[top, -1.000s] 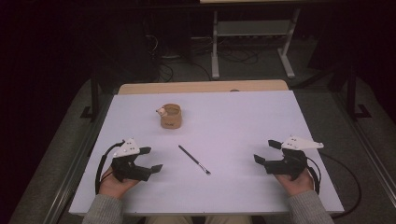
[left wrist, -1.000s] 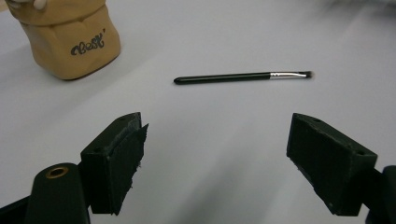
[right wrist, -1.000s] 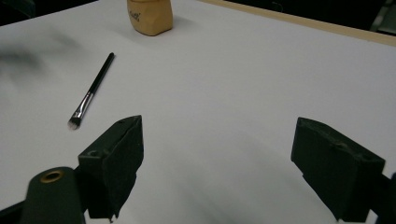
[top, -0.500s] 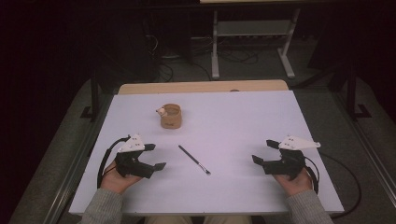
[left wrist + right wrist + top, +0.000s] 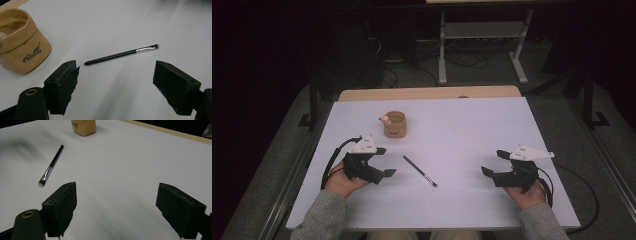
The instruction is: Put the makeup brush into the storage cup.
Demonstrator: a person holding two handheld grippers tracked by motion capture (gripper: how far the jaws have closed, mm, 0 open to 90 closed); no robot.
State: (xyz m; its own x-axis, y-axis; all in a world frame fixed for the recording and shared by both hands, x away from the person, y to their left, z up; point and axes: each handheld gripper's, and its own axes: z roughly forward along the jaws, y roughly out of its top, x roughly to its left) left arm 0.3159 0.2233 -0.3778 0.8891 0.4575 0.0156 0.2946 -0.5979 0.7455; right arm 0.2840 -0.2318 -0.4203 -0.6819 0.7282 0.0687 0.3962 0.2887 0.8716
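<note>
- High view: a thin makeup brush [image 5: 419,170] is seen lying flat on the white table [image 5: 462,125], between the left gripper [image 5: 382,162] and right gripper [image 5: 492,164], nothing blocking it. A tan fabric pouch [image 5: 394,125] is parked farther back; dark floor and a metal stand [image 5: 482,37] beyond.
- Left gripper view: jaws spread wide, brush [image 5: 121,54] just ahead, pouch [image 5: 21,41] far left.
- Right gripper view: jaws held apart too, brush [image 5: 51,166] off left.

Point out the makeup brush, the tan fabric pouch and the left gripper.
makeup brush [image 5: 117,54], left gripper view, middle of its black handle.
tan fabric pouch [image 5: 395,131], high view, its front wall.
left gripper [image 5: 384,161], high view, midway between its open jaw tips.
</note>
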